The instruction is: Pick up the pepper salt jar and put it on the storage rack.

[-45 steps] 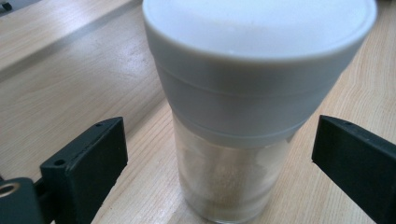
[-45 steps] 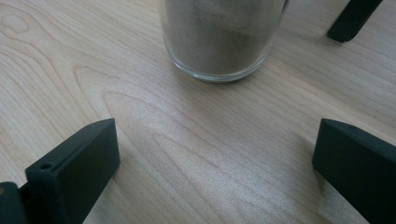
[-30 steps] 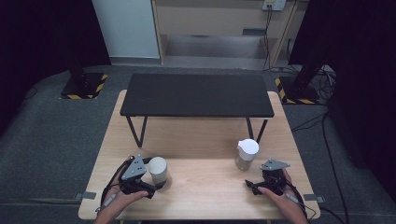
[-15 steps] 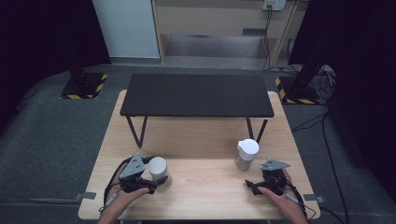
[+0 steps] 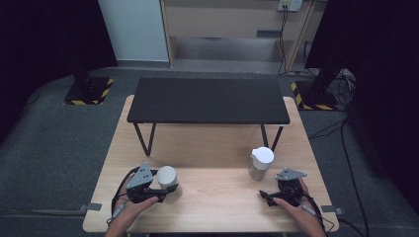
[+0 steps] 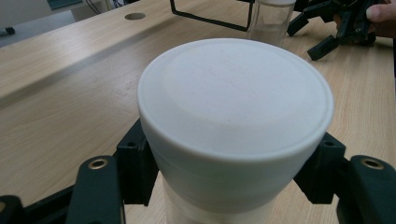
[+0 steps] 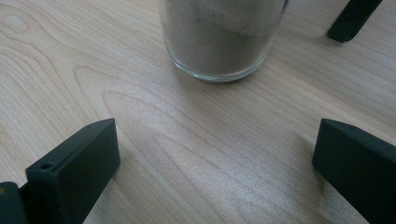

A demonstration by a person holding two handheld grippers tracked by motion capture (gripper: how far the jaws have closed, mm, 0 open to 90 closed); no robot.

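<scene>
1. Jar (image 5: 167, 177), the left one, white-lidded, stands on the table (image 5: 217, 197) near its front edge, well left of the bench's (image 5: 207, 100) left legs and nearer the person than the bench
2. Left gripper (image 5: 165, 190) sits just in front of the bench-side view of that jar, held in the left hand (image 5: 136, 205); its jaws have just been closing and now clamp the jar from both sides, just under the lid
3. In the left gripper view the white lid (image 6: 236, 100) sits between the two black pads (image 6: 135, 163), each pressed against the jar's wall below the lid's rim
4. Bench, black and low, stands across the far half of the table, its legs planted on the wood
5. Second jar (image 5: 260, 163), clear glass with a white lid, stands upright just in front of the bench's right legs; its contents look brownish and powdery in the right gripper view (image 7: 219, 37)
6. Right gripper (image 5: 267, 196) rests in the right hand (image 5: 296, 207), in front of the bench's right end and a little to the near right of the second jar; its jaws stand wide apart with bare wood between them, holding nothing, the glass jar apart from the tips
</scene>
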